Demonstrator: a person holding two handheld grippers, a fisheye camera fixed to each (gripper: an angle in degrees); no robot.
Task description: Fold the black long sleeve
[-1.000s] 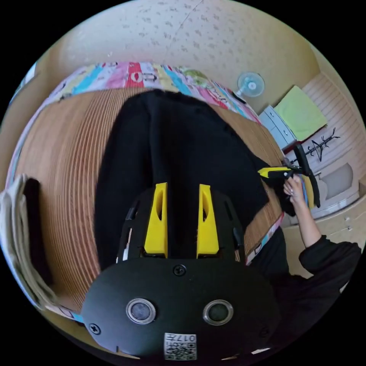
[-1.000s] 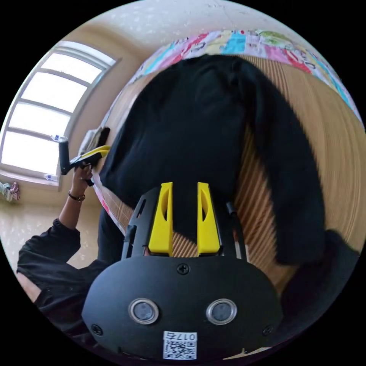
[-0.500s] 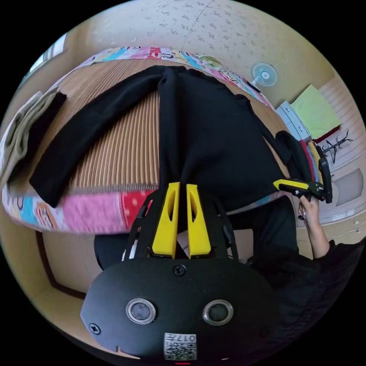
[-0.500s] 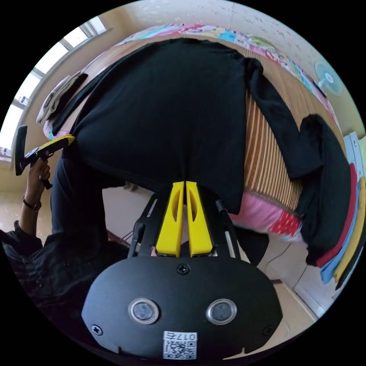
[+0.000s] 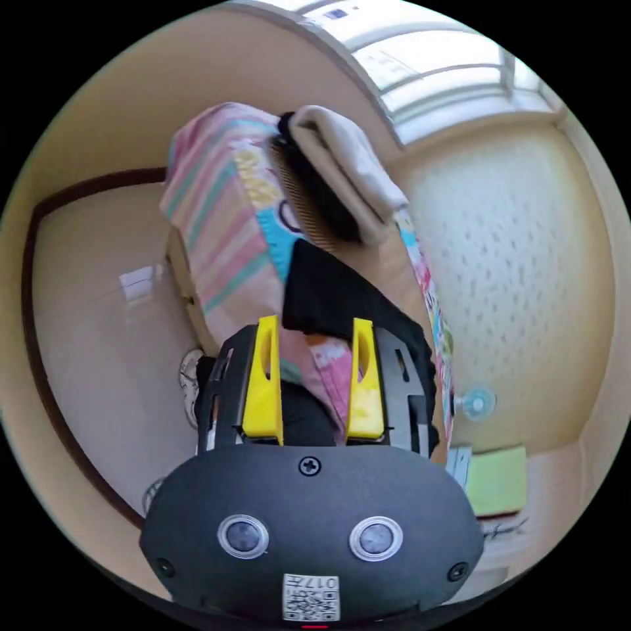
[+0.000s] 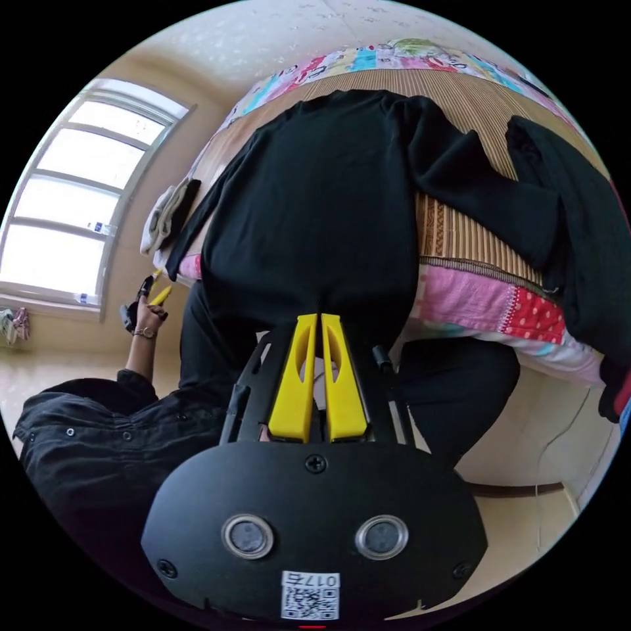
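The black long sleeve (image 5: 328, 302) is seen in the left gripper view as a sleeve end lying on the bed (image 5: 223, 217), at the edge where the striped mat meets the patterned bedspread. The left tongs (image 5: 309, 328) are spread wide — nothing is pinched between the yellow jaws, and the sleeve end lies just beyond their tips. Farther along the bed, a stack of folded clothes (image 5: 342, 177) is set near the corner, pale pieces over a dark one. A window (image 5: 434, 72) is seen above the bed, and a small fan (image 5: 478, 402) stands by the wall.

In the right gripper view, the black long sleeve (image 6: 315, 217) is spread flat on the mat of the bed (image 6: 473, 236), with its hem hanging over the near edge. The right tongs (image 6: 318, 322) are pressed together on that hem, the cloth being drawn taut toward them. One sleeve is stretched toward the window (image 6: 72, 217) side, where the left tongs (image 6: 156, 289) are held by a hand (image 6: 146, 319) close to the cuff; the other sleeve is bent across the mat toward a pile of dark clothes (image 6: 578, 217). The folded clothes (image 6: 167, 213) lie at the far corner of the bed.
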